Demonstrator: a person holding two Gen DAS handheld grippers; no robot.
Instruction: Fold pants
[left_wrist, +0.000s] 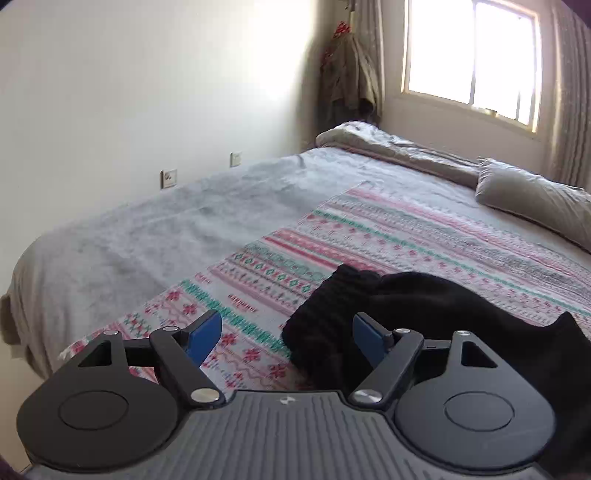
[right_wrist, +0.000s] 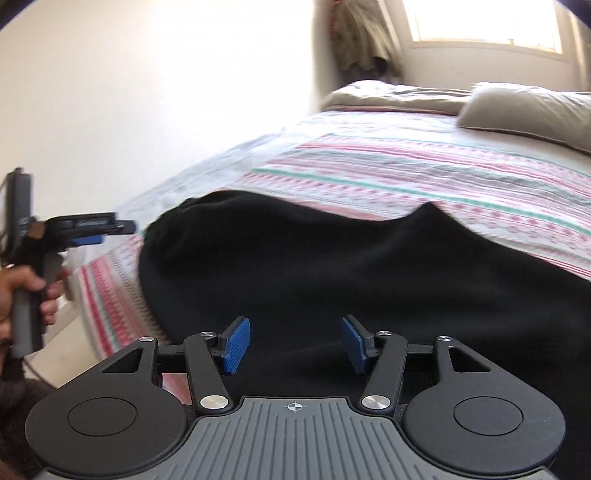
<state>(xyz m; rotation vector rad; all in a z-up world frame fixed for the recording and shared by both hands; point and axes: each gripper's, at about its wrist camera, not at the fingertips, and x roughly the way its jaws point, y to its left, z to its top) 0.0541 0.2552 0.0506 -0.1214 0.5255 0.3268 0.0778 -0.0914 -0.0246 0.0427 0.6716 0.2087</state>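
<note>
The black pants (right_wrist: 314, 266) lie bunched on a patterned blanket (left_wrist: 332, 240) spread over the grey bed (left_wrist: 129, 236). The left tongs (left_wrist: 286, 338) hover wide open and empty, their right pad at the ribbed cuff. The right tongs (right_wrist: 295, 341) gape equally wide above the dark cloth, gripping nothing. A pillow (left_wrist: 532, 195) sits near the window (left_wrist: 469, 59).

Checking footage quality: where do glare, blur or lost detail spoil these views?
Left wrist view: window blown out, glare washing the wall; black pants nearly featureless. Right wrist view: patterned sheet smeared by motion blur; window overexposed too.
</note>
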